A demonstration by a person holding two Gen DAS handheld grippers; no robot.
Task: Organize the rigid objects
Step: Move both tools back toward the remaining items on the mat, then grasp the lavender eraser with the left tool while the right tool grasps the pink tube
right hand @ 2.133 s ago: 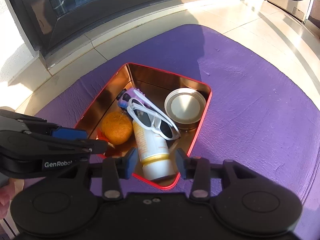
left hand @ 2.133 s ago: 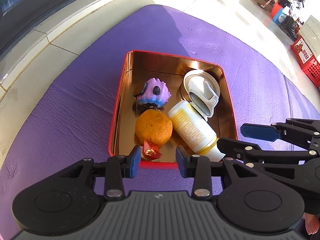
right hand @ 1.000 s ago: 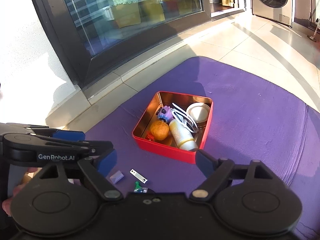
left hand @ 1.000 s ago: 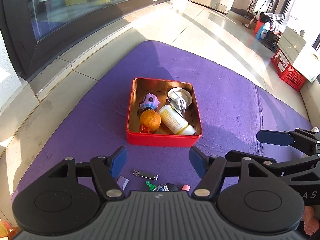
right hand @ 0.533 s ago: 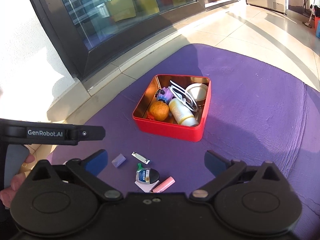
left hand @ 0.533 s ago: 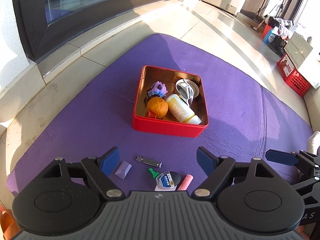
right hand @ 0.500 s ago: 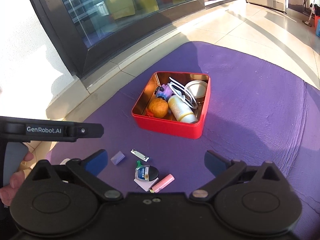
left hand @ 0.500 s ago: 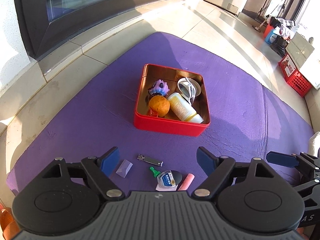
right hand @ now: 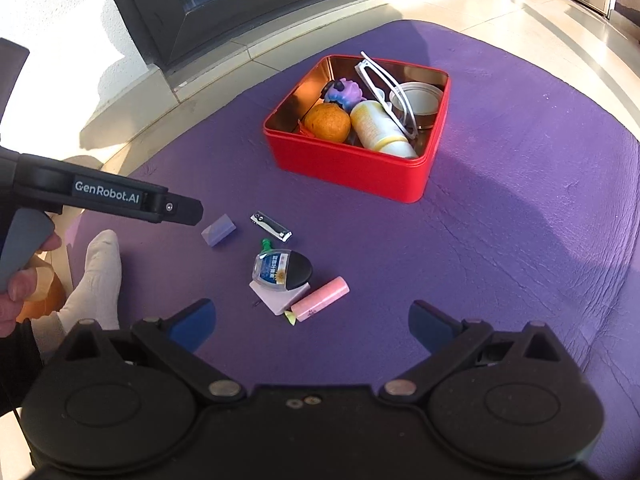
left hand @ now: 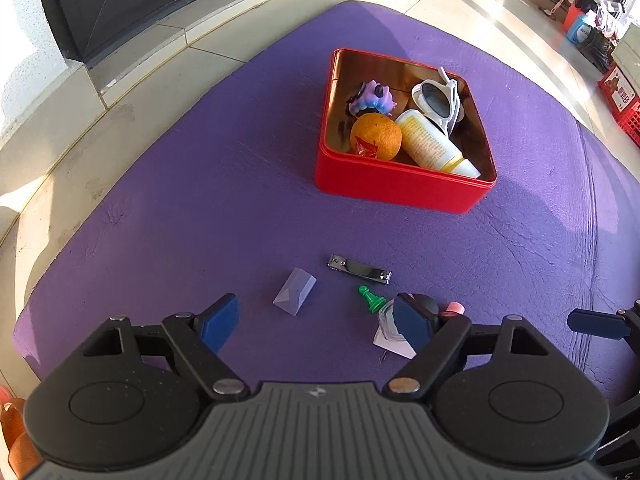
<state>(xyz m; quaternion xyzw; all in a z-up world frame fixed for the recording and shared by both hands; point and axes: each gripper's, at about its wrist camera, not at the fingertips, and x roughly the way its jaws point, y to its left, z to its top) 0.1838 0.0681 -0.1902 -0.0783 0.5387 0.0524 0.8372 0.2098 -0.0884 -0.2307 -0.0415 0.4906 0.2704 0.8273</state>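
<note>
Left tool (left hand: 316, 322) and right tool (right hand: 312, 322) spread, empty, small items (right hand: 282, 270) just ahead on mat (right hand: 500, 240).

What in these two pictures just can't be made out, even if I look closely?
- Label on the small bottle: right view, print too small to read.
- Same bottle in the left view: mostly hidden behind the left gripper finger.
- Round tin in the red box: glasses cross it; contents unseen.
- Orange thing: left view, cut off by the bottom-left edge.
</note>
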